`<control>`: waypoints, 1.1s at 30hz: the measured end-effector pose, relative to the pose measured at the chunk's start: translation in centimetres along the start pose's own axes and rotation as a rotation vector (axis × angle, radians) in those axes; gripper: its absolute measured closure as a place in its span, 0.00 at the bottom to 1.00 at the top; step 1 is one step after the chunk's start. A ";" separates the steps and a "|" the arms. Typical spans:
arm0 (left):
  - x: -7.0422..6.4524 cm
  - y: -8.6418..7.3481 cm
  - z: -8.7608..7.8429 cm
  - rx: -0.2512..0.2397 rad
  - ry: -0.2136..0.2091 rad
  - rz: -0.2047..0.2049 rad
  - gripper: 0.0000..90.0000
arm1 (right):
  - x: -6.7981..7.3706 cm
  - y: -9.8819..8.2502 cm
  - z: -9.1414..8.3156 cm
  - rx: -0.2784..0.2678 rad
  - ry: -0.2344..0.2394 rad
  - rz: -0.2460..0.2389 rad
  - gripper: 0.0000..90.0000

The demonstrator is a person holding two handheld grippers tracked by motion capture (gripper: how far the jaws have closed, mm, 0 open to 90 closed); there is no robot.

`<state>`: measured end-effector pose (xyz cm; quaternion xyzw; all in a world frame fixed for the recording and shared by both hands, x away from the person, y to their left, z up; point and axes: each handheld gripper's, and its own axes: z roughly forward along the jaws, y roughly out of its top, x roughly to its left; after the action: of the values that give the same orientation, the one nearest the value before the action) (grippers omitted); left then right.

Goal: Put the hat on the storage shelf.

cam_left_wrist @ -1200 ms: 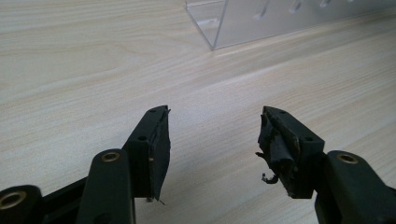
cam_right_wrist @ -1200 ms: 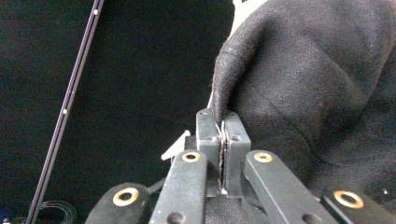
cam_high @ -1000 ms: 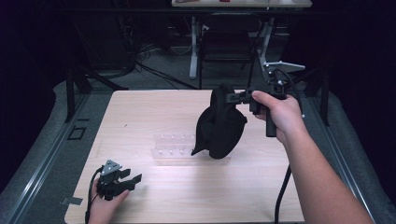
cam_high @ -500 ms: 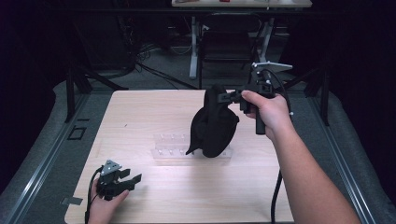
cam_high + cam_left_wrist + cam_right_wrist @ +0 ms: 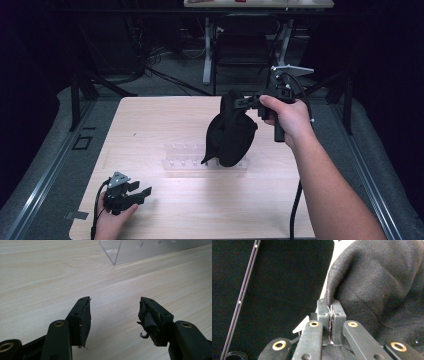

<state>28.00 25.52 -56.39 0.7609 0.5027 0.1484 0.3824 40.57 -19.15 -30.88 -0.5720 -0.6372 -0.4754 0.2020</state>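
A black cloth bag (image 5: 231, 134) hangs above the middle of the wooden table (image 5: 150, 120), and my right gripper (image 5: 239, 101) is shut on its top edge. In the right gripper view the two jaws pinch a fold of the black fabric (image 5: 374, 285) at my right gripper (image 5: 331, 303). The bag's bottom hangs over the right end of a clear plastic rack (image 5: 185, 157). My left gripper (image 5: 145, 192) rests low on the table at the near left, open, with nothing between its jaws. The left gripper view shows my left gripper (image 5: 113, 312) over bare wood, with the rack's corner (image 5: 120, 252) beyond.
Dark floor, metal stand legs (image 5: 207, 50) and cables lie beyond the table's far edge. A cable (image 5: 295, 210) trails down from the right gripper along the forearm. Grey rails (image 5: 45, 170) run along both sides of the table.
My right gripper has carried the black bag a little to the left and farther back, over the rack's right end. The left gripper has stayed still.
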 end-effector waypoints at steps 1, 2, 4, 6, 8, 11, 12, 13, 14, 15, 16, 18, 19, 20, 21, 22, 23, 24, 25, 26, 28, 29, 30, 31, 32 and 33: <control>0.0 0.0 -0.1 0.007 0.001 0.001 0.48 | 0.0 0.0 0.1 -0.001 -0.001 0.002 0.99; 0.0 0.0 0.0 0.000 0.000 -0.001 0.48 | 0.0 0.1 0.2 0.003 -0.002 0.000 0.99; -0.1 0.0 -0.1 -0.012 -0.001 -0.003 0.48 | -0.1 0.1 0.5 0.009 0.002 0.000 0.99; -0.2 0.1 -0.1 -0.016 -0.007 -0.001 0.48 | 0.0 0.2 0.6 0.007 0.011 0.000 0.99; -0.3 0.1 -0.2 -0.029 -0.019 -0.010 0.48 | 0.0 0.3 0.8 0.006 0.020 0.002 0.99; -0.5 0.4 -0.3 -0.040 -0.043 -0.006 0.49 | -0.1 0.4 1.2 0.011 0.037 0.001 0.98; -0.6 0.6 -0.3 -0.036 -0.047 0.002 0.50 | -0.1 0.4 1.3 0.015 0.039 -0.001 0.98; -0.8 0.7 -0.3 -0.038 -0.049 0.007 0.51 | -0.1 0.5 1.5 0.018 0.041 0.002 0.98; -0.9 0.8 -0.3 -0.046 -0.051 0.008 0.51 | -0.1 0.5 1.7 0.022 0.044 0.001 0.98; -1.0 0.9 -0.3 -0.046 -0.054 0.007 0.51 | -0.1 0.5 1.8 0.029 0.055 0.000 0.98; -1.2 1.2 -0.4 -0.054 -0.064 0.004 0.51 | 0.0 0.5 2.0 0.033 0.058 0.001 0.98; -1.5 1.7 -0.6 -0.076 -0.081 0.002 0.51 | 0.1 0.5 2.4 0.034 0.064 0.000 0.98; -1.7 1.8 -0.6 -0.087 -0.082 0.002 0.51 | 0.2 0.5 2.5 0.035 0.066 0.001 0.98; -1.9 2.2 -0.7 -0.093 -0.092 0.009 0.52 | 0.3 0.5 2.6 0.032 0.068 0.000 0.98; -2.1 2.4 -0.8 -0.101 -0.097 0.017 0.52 | 0.3 0.6 2.7 0.033 0.070 -0.003 0.98; -2.3 2.7 -0.8 -0.104 -0.101 0.028 0.52 | 0.4 0.6 2.9 0.032 0.074 -0.002 0.98; -2.6 2.9 -0.9 -0.106 -0.106 0.033 0.52 | 0.5 0.6 3.0 0.031 0.075 -0.001 0.98; -2.7 3.1 -0.9 -0.112 -0.111 0.040 0.52 | 0.5 0.6 3.2 0.030 0.077 -0.001 0.98; -2.9 3.3 -0.8 -0.116 -0.114 0.044 0.53 | 0.6 0.6 3.3 0.026 0.081 0.004 0.98; -3.0 3.4 -0.8 -0.119 -0.117 0.049 0.53 | 0.7 0.6 3.5 0.025 0.083 0.004 0.98; -3.3 4.0 -0.6 -0.117 -0.116 0.063 0.53 | 0.8 0.7 3.8 0.030 0.087 0.002 0.98; -3.4 4.2 -0.6 -0.113 -0.117 0.068 0.53 | 0.9 0.7 4.0 0.029 0.092 0.004 0.98; -3.6 4.5 -0.4 -0.116 -0.116 0.068 0.54 | 1.0 0.7 4.1 0.030 0.093 0.003 0.98; -3.8 4.8 -0.3 -0.116 -0.116 0.071 0.55 | 1.0 0.7 4.3 0.030 0.095 0.007 0.98; -4.0 5.1 -0.2 -0.112 -0.117 0.080 0.55 | 1.1 0.7 4.4 0.030 0.097 0.007 0.98; -4.2 5.4 -0.1 -0.112 -0.122 0.085 0.55 | 1.1 0.7 4.5 0.037 0.098 0.006 0.98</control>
<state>29.55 20.74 -51.75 0.7667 0.4365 0.1459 0.4476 42.20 -14.86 -31.81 -0.5458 -0.6336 -0.4905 0.2450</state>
